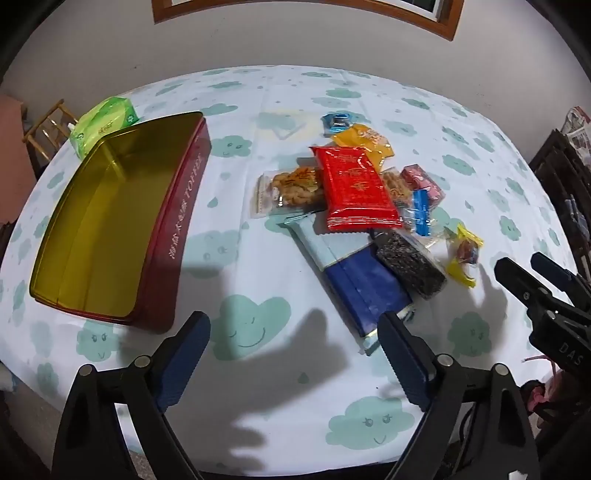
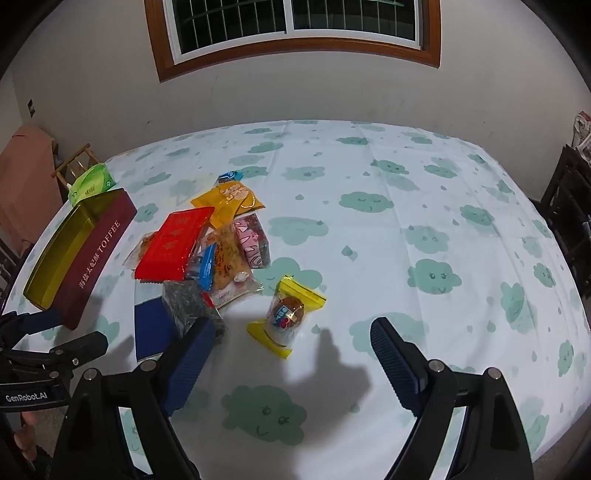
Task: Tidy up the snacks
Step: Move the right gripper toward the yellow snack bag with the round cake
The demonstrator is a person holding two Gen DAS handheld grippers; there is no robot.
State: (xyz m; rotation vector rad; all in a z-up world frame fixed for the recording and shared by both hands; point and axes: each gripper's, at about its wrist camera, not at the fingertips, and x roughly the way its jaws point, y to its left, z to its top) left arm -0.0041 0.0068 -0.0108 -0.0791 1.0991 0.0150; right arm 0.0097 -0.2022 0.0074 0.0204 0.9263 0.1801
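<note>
A pile of snack packets lies on the cloud-print tablecloth (image 1: 258,258). A red packet (image 1: 352,188) tops it, with a blue packet (image 1: 365,291), a dark seed bar (image 1: 412,264), an orange packet (image 1: 364,142) and a bag of nuts (image 1: 295,188) around it. A yellow-wrapped snack (image 2: 286,314) lies apart at the pile's right. An open, empty maroon toffee tin (image 1: 99,229) with a gold inside stands to the left. My left gripper (image 1: 295,354) is open and empty, near the blue packet. My right gripper (image 2: 291,354) is open and empty, just short of the yellow snack.
A green tissue pack (image 1: 103,123) lies behind the tin. A wall with a wood-framed window (image 2: 295,29) is beyond the table. A wooden chair (image 1: 44,125) stands at the far left and dark furniture (image 2: 569,206) at the right.
</note>
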